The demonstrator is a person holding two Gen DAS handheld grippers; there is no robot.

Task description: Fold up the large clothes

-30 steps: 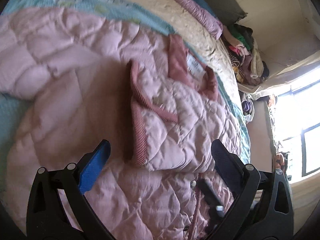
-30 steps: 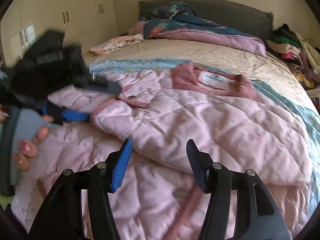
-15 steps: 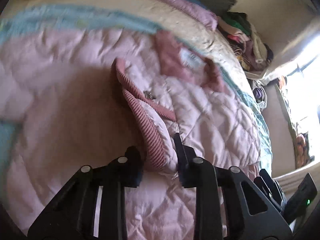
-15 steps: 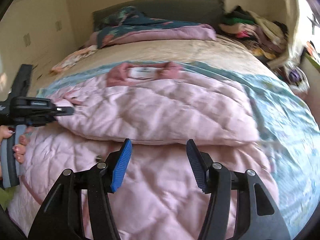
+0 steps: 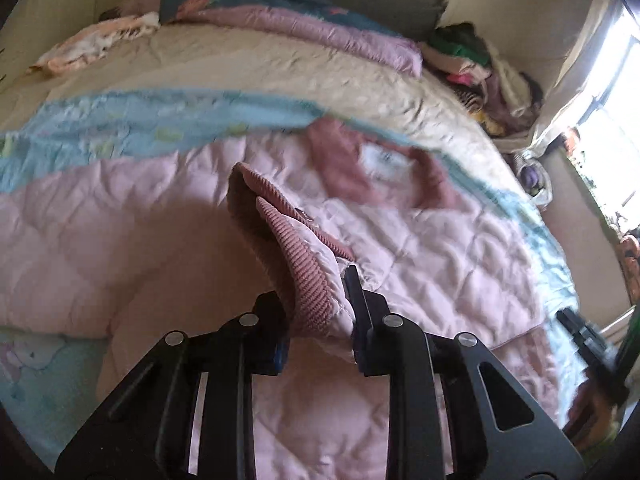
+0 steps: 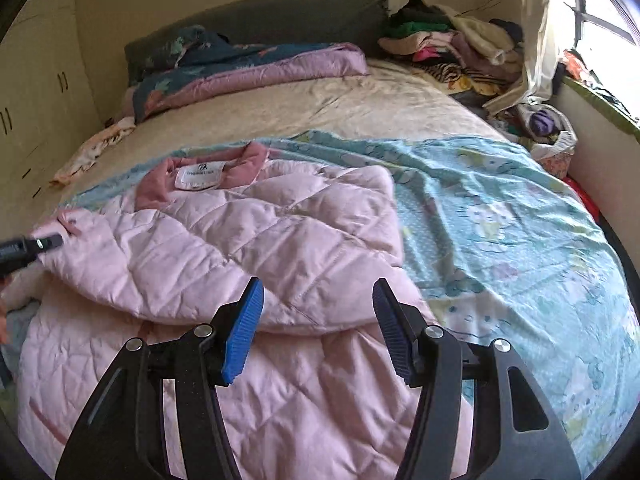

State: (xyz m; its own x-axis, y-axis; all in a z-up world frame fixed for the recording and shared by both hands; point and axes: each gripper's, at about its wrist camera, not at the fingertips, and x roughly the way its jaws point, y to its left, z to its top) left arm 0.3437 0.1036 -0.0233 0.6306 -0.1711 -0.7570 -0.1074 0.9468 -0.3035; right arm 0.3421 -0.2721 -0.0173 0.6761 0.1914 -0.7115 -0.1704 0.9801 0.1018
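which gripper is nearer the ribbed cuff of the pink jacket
Left. The left gripper is shut on the ribbed cuff. The right gripper hangs open over the folded jacket body, apart from the cuff.

Home bedroom: bed (image 6: 400, 108), clothes pile (image 6: 452, 44).

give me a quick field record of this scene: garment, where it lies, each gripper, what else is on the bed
garment: pink quilted jacket, darker pink collar with white label, partly folded over itself
surface: bed, light blue cartoon-print sheet under the jacket
left gripper: shut on the ribbed cuff of the jacket, lifting it off the jacket body
right gripper: open, holding nothing, jaws over the jacket's folded edge
head of bed: rolled purple and floral quilt
far right corner: pile of mixed clothes
fold state: not finished
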